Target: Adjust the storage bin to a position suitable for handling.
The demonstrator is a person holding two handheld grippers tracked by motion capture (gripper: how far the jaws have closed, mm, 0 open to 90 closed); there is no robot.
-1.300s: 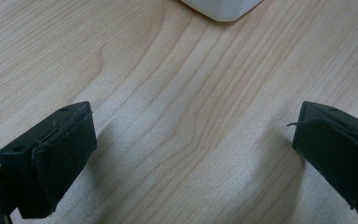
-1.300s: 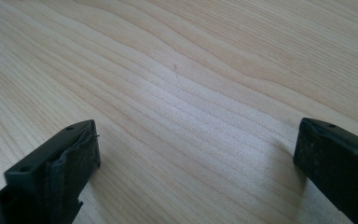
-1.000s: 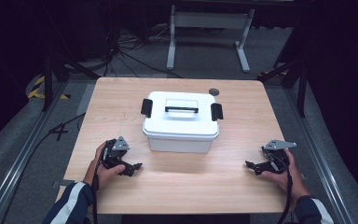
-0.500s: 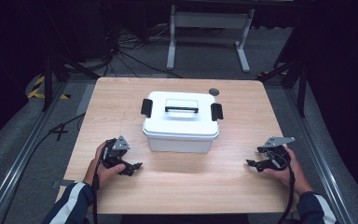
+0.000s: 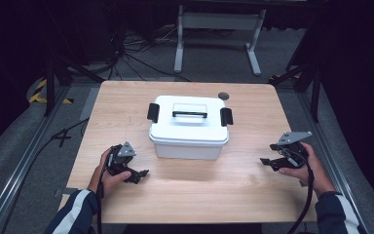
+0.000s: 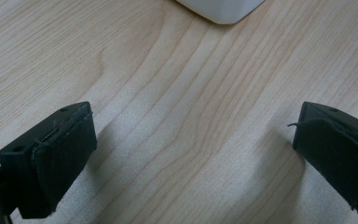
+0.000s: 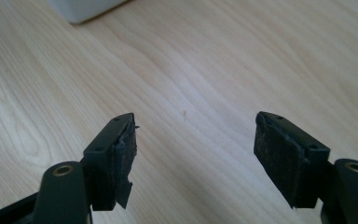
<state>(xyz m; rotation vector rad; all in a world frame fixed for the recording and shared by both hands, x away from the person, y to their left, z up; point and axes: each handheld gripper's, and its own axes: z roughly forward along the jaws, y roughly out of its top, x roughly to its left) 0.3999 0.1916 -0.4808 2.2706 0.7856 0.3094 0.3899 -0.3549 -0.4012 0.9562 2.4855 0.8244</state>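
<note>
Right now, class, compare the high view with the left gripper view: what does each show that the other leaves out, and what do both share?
High view alone: the whole white box with its lid handle and two black latches, both of the person's hands, the right hand-held gripper, and the floor around the table.

Left gripper view alone: the pads of the left hand-held gripper close up, set wide apart over bare wood.

Both: the wooden table, the left hand-held gripper and the white box, of which the left gripper view catches just a corner.
</note>
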